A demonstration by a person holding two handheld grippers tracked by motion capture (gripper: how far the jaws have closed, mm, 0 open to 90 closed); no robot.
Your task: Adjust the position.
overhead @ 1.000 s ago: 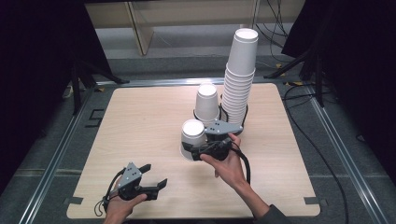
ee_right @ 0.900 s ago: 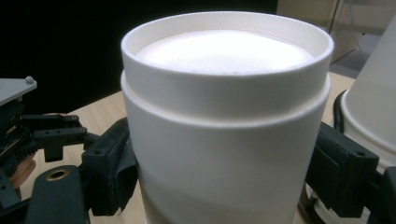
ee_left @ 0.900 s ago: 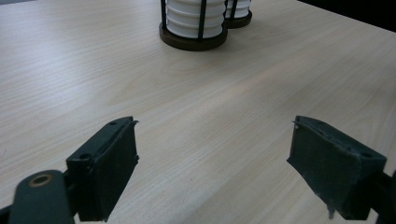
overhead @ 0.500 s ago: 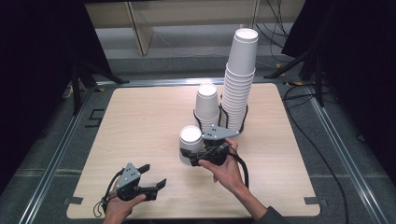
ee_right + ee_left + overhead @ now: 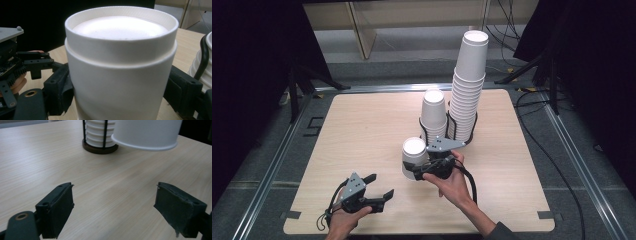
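Note:
An upside-down white paper cup (image 5: 414, 152) is clamped between the black jaws of my right gripper (image 5: 413, 169), left of the cup racks. In the right gripper view the cup (image 5: 120, 62) has a pad pressed on each side, and a step below its base looks like a second cup nested inside. In the left gripper view its rim (image 5: 145, 143) hangs just above the wood. Near the table's front edge my left gripper (image 5: 379, 185) rests low, jaws apart. Nothing is between them (image 5: 115, 205).
A tall stack of white cups (image 5: 469, 85) stands in a black wire holder right of centre. A shorter stack (image 5: 433, 110) stands beside it, and its round base (image 5: 100, 146) is in the left gripper view. The wooden table (image 5: 362, 125) has metal rails along both sides.
My right gripper has drifted slightly toward the front of the table with the cup in it. The left gripper has stayed where it was.

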